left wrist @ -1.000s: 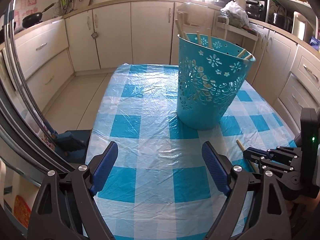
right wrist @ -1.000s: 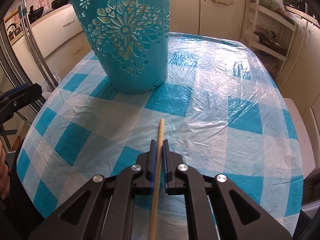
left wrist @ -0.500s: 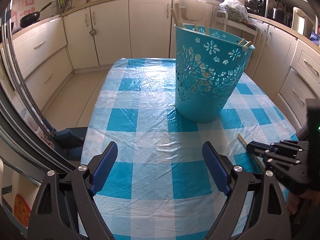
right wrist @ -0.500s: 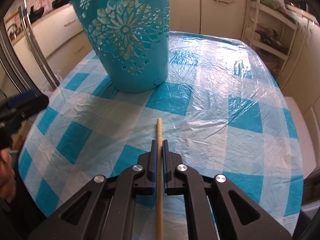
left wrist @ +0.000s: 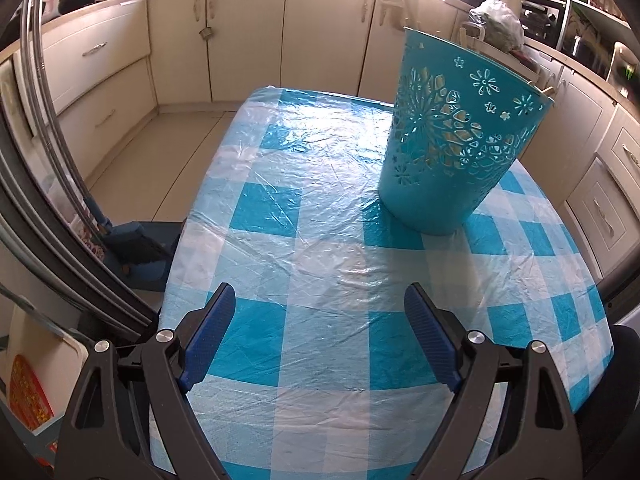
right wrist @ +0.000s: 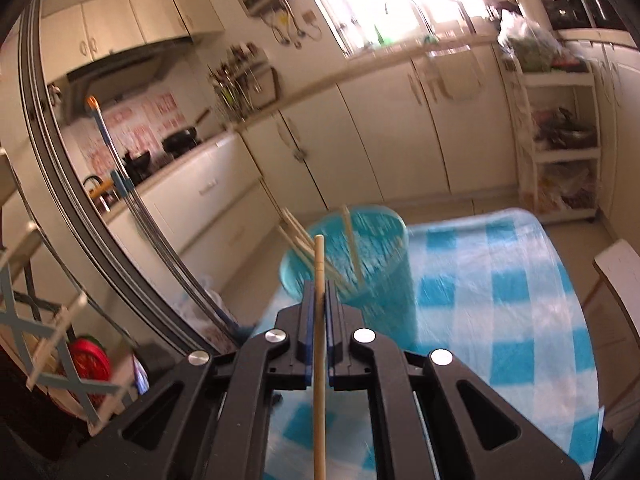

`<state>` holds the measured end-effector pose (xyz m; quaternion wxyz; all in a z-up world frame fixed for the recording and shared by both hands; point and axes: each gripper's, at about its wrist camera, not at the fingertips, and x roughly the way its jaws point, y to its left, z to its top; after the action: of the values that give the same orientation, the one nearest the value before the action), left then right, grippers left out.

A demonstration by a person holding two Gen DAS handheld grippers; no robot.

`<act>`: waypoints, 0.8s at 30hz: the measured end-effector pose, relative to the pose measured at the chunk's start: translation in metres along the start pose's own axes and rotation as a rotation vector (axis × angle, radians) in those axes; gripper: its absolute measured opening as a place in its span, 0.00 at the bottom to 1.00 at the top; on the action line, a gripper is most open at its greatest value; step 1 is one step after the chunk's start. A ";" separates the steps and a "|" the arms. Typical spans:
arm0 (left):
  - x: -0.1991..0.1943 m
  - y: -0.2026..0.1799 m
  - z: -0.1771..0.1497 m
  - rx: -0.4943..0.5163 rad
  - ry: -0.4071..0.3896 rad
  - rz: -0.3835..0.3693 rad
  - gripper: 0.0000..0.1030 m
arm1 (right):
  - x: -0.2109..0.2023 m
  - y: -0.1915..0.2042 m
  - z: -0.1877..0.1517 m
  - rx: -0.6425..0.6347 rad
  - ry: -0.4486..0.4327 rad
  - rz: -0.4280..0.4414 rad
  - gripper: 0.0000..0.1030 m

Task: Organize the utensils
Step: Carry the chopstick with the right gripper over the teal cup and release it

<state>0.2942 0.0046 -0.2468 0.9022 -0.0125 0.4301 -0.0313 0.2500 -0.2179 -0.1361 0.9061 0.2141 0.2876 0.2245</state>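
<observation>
Wooden chopstick (right wrist: 319,320) sits clamped between the nearly closed jaws of the right gripper (right wrist: 319,292), raised above the bench (right wrist: 500,300), its tip level with the rim of the teal perforated basket (right wrist: 360,264), where more chopsticks (right wrist: 298,236) lean. Left gripper (left wrist: 320,312) hovers over the near edge of the checked tablecloth (left wrist: 320,200), jaws spread wide and holding nothing. From that side the basket (left wrist: 452,152) stands toward the bench's far right.
</observation>
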 end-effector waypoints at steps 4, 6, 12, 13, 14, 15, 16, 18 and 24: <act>0.001 -0.001 -0.001 0.001 0.003 -0.003 0.80 | 0.020 0.005 0.039 0.015 -0.110 0.013 0.06; 0.001 -0.001 -0.001 -0.003 0.004 -0.007 0.80 | 0.031 0.003 0.059 0.041 -0.176 0.001 0.06; 0.006 0.004 -0.001 -0.030 0.015 -0.021 0.80 | 0.064 -0.008 0.083 0.069 -0.274 -0.078 0.06; 0.007 0.005 -0.001 -0.035 0.017 -0.023 0.80 | 0.073 -0.011 0.083 0.069 -0.268 -0.096 0.06; 0.008 0.006 -0.001 -0.040 0.019 -0.026 0.80 | 0.082 -0.014 0.082 0.069 -0.252 -0.111 0.06; 0.009 0.007 -0.001 -0.045 0.020 -0.028 0.80 | 0.088 -0.015 0.081 0.067 -0.237 -0.120 0.06; 0.011 0.009 -0.001 -0.052 0.024 -0.031 0.80 | 0.096 -0.018 0.078 0.064 -0.212 -0.135 0.06; 0.013 0.011 -0.001 -0.063 0.031 -0.037 0.80 | 0.100 -0.020 0.073 0.061 -0.185 -0.136 0.06; 0.018 0.013 -0.001 -0.082 0.044 -0.048 0.80 | 0.106 -0.016 0.057 0.000 -0.107 -0.131 0.06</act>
<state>0.3054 0.0159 -0.2621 0.8902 -0.0592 0.4502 -0.0357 0.3678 -0.1892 -0.1474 0.9328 0.2066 0.2524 0.1530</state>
